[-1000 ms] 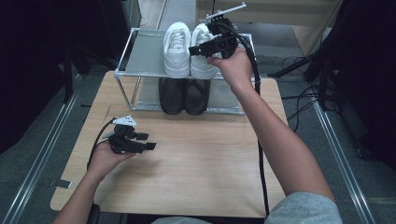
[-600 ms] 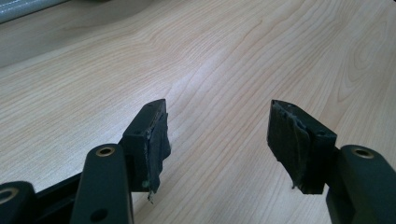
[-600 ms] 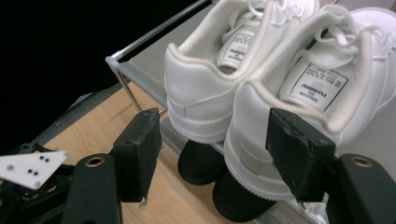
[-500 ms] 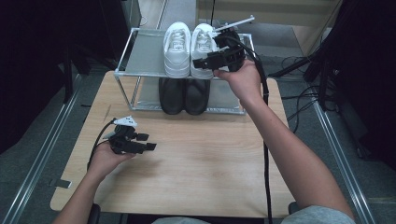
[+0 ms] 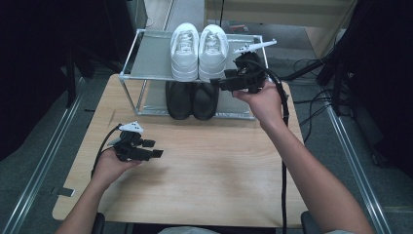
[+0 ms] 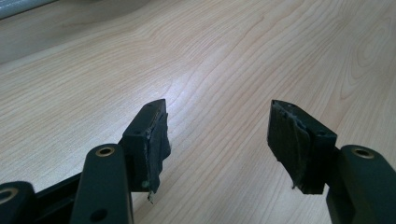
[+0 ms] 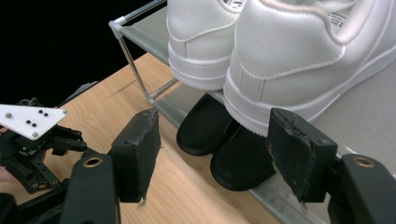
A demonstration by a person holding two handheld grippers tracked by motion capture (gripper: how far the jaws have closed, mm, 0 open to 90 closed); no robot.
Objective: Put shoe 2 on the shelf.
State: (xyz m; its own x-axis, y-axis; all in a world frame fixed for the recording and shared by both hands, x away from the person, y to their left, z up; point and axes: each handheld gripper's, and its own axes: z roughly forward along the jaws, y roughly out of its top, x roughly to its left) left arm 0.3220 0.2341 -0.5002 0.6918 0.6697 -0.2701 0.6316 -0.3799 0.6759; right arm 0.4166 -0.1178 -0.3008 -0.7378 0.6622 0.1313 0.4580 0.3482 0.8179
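1. Right gripper (image 5: 219,84) is held up at the front right of the shoe rack (image 5: 127,61), just beside the heel of the right white sneaker (image 5: 213,46). Jaws wide apart, nothing between them.
2. In the right gripper view its jaws frame that sneaker's heel (image 7: 299,60); the heel sits beyond the pads, not touching as far as I can tell.
3. White sneakers: a pair side by side on the rack's top shelf, toes pointing away from the person, heels at the front edge. Left white sneaker (image 5: 184,45) touches or nearly touches the right one.
4. Black shoes (image 5: 191,100): a pair on the lower level, directly under the white pair, also side by side.
5. Left gripper (image 5: 158,153) rests low over the counter (image 5: 219,165) at front left, well apart from the rack. Left gripper view: jaws wide open, empty, bare wood under them.
6. Left gripper also shows in the right gripper view, far left, with its white three-cornered plate (image 7: 30,120) on top.
7. Rack stands at the far edge of the counter, centred.
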